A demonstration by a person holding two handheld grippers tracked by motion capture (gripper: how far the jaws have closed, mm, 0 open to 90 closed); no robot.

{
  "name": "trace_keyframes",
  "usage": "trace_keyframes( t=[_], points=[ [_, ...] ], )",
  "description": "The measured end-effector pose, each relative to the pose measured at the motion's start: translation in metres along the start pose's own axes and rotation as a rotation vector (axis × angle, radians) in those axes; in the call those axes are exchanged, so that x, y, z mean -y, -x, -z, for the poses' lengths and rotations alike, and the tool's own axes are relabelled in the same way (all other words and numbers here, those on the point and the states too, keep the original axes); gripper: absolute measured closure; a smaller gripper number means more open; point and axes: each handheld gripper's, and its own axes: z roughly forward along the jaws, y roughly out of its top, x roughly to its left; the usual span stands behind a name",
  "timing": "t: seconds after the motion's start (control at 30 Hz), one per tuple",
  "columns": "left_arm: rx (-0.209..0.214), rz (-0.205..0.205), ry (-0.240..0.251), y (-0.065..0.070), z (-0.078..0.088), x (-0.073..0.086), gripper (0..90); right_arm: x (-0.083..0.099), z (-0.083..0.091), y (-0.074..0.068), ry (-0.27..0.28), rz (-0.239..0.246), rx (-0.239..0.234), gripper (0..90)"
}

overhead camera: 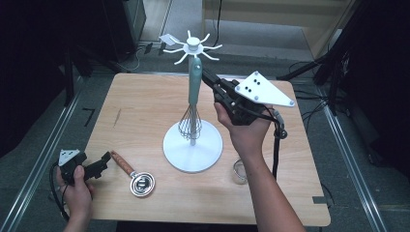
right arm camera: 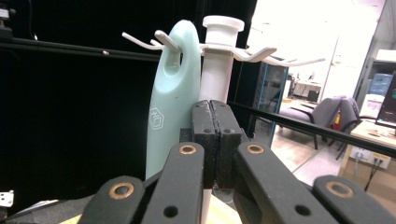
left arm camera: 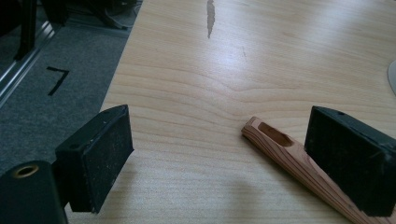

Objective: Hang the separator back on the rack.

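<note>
Beside the right gripper's (right arm camera: 215, 140) closed jaws hangs the whisk (right arm camera: 170, 93).

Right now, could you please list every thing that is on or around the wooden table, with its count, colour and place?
White utensil stand with hooks: one, white, round base at the table's middle.
Pale green whisk with wire head: one, green handle, hanging on a hook of the stand.
Wooden-handled metal measuring cup: one, brown handle and silver bowl, near front left.
Small clear glass jar: one, transparent, front right of the stand's base.
Light wooden table: one, pale wood, on grey floor.
Left gripper: one, black, open, front left corner, at the cup's handle end.
Right gripper: one, black, jaws shut, beside the whisk handle.
</note>
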Motion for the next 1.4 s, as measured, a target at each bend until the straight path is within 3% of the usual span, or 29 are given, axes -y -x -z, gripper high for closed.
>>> trace_keyframes(
  t=[0.27,0.67,0.97,1.4],
  points=[
    [-0.002,-0.001,0.0,0.0,0.0,0.0,7.9,0.008,0.006,0.007,-0.053,-0.002,0.103,81.2],
    [-0.003,-0.005,-0.002,0.0,0.0,0.0,8.0,0.03,0.017,0.025,-0.15,-0.03,0.157,60.7],
    [-0.003,-0.005,-0.001,0.0,0.0,0.0,8.0,0.054,0.025,0.038,-0.227,-0.049,0.194,59.3],
    [-0.004,-0.006,-0.002,0.0,0.0,0.0,8.0,0.098,0.044,0.05,-0.308,-0.108,0.215,67.1]
  ],
)
